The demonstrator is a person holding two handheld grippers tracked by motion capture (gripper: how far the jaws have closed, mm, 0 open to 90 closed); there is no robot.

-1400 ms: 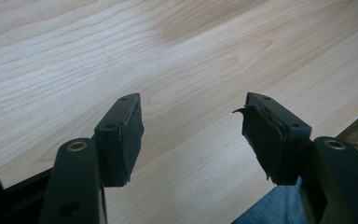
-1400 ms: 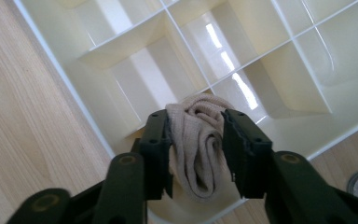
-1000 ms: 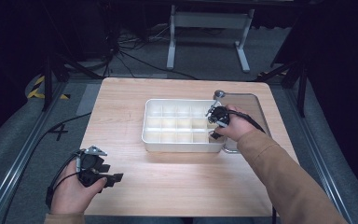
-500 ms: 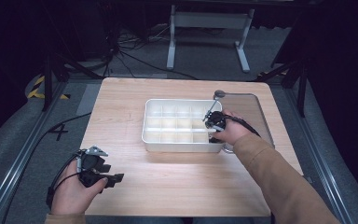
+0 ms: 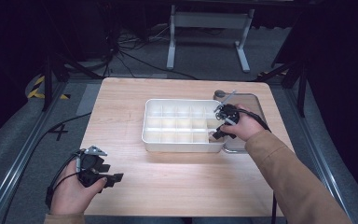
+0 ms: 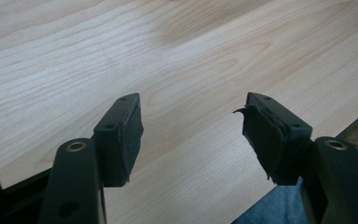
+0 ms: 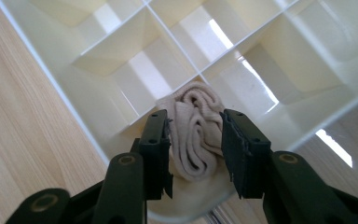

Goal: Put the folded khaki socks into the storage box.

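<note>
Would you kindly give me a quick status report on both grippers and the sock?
Right gripper jaws just opening, rolled beige sock between them, in a corner compartment of the white tray. Left gripper open over bare table. Nothing in the way.

A clear lid (image 5: 247,122) lies on the wooden table (image 5: 177,186), with a metal stand (image 5: 209,28) behind.

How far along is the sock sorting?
Done: one rolled beige sock sits in a corner compartment of the white divider tray. In hand: the right gripper straddles that sock, and its jaws have just been opening, so this looks like the release. Left: pulling the gripper clear. The other compartments look empty, and the left gripper waits open over bare table.
</note>
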